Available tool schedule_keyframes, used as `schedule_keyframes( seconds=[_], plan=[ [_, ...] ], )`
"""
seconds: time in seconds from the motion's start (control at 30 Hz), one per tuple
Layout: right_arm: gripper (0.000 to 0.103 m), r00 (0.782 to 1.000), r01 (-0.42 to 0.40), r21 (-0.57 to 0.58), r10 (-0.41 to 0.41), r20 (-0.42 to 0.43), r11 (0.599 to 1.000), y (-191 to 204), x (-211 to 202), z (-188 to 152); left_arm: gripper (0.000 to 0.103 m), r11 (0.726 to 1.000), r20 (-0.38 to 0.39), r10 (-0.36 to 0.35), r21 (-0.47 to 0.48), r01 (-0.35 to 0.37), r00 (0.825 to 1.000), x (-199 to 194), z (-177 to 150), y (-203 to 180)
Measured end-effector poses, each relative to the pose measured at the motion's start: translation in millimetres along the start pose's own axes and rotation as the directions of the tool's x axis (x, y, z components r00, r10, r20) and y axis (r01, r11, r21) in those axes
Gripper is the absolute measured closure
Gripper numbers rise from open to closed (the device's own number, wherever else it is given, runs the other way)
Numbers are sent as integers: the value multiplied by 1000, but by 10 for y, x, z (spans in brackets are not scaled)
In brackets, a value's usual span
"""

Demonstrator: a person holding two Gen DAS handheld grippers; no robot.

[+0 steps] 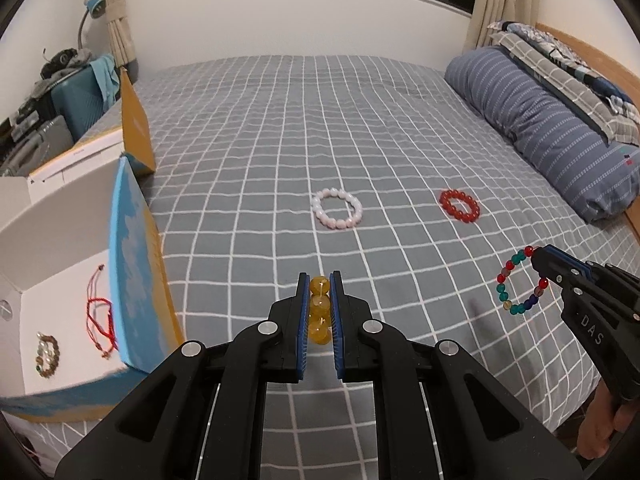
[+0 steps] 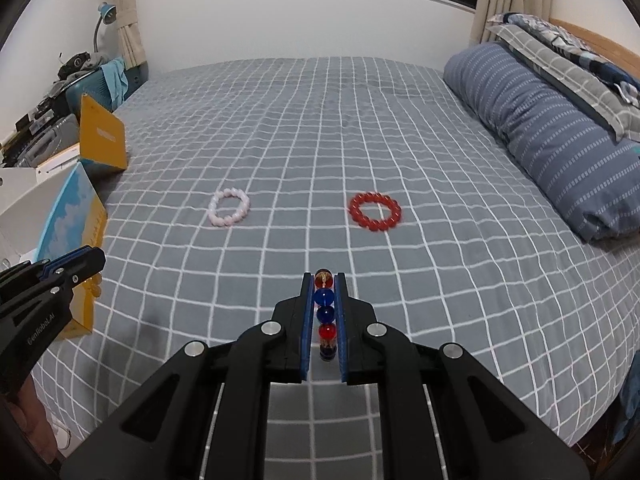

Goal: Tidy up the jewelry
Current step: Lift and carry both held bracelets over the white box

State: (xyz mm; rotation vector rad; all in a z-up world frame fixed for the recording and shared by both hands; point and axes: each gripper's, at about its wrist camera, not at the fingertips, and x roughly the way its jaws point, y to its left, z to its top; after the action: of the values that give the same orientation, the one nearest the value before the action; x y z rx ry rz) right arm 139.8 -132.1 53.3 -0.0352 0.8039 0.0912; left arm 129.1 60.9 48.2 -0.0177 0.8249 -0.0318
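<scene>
My left gripper is shut on a yellow bead bracelet, held above the bed just right of the open box. My right gripper is shut on a multicolour bead bracelet, which hangs as a ring in the left wrist view. A white bead bracelet and a red bead bracelet lie flat on the grey checked bedspread. Inside the box lie a red cord bracelet and a brownish bead bracelet.
The box's raised yellow lid stands behind it at the left bed edge. A rolled blue striped duvet and pillows lie along the right. A cluttered bedside stand with a lamp is at far left.
</scene>
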Motion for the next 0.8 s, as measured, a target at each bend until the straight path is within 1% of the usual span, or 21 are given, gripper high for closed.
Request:
schedule_keyframes(
  seconds=[0.23,0.43,0.6,0.67,0.8],
  plan=[
    [94,999,-32,-8,32,18,999,310,79,243,94,1000,11,1,-23,-1,1000,-8,134,258],
    [94,998,-61,-36,62,25,998,680,124,402,94,998,14,36,-61,-35,999,-60,224,578],
    [94,994,-95,-76,99,40,993,1063,83,504,94,994,22,58,-96,-56,998,-184,234,892],
    [94,993,-108,-94,112,45,990,1212,58,523,94,992,33,57,-116,-52,998,-264,225,1031],
    [94,989,-129,-125,136,54,984,1480,2,551,94,986,52,88,-145,-79,995,-437,191,1298]
  ],
)
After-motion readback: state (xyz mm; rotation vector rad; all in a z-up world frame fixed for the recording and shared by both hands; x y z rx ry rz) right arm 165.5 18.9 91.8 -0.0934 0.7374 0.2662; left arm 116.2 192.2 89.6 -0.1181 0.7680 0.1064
